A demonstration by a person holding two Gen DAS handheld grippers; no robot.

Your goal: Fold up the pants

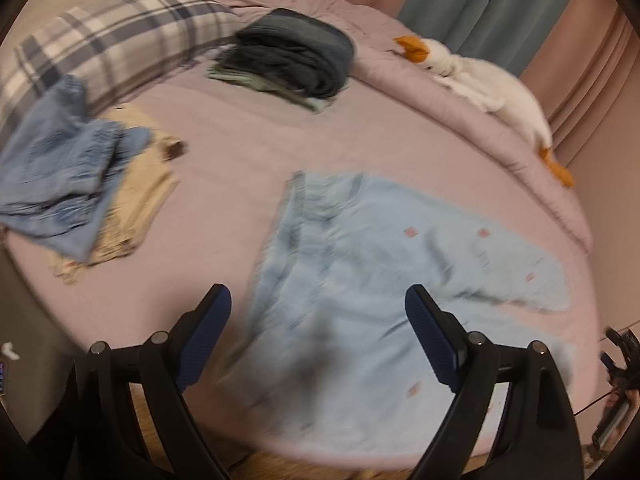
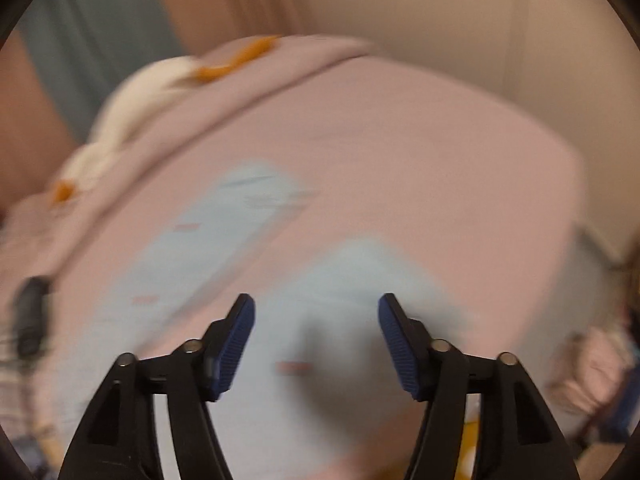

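With both tools released and holding nothing, the left tool [image 1: 318, 308] and right tool [image 2: 316, 316] hover above the light-blue pants [image 1: 360, 280], which lie spread flat on the pink bed [image 1: 240, 152], presumably for folding. Beyond lie a crumpled blue garment [image 1: 60, 176], a dark folded stack [image 1: 292, 60] set aside, and a plush goose [image 1: 480, 80].

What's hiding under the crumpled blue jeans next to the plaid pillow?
Under the crumpled blue jeans lies a beige garment, peeking out on the side toward the bed's middle. How far it reaches underneath, or whether anything else is there, is covered.
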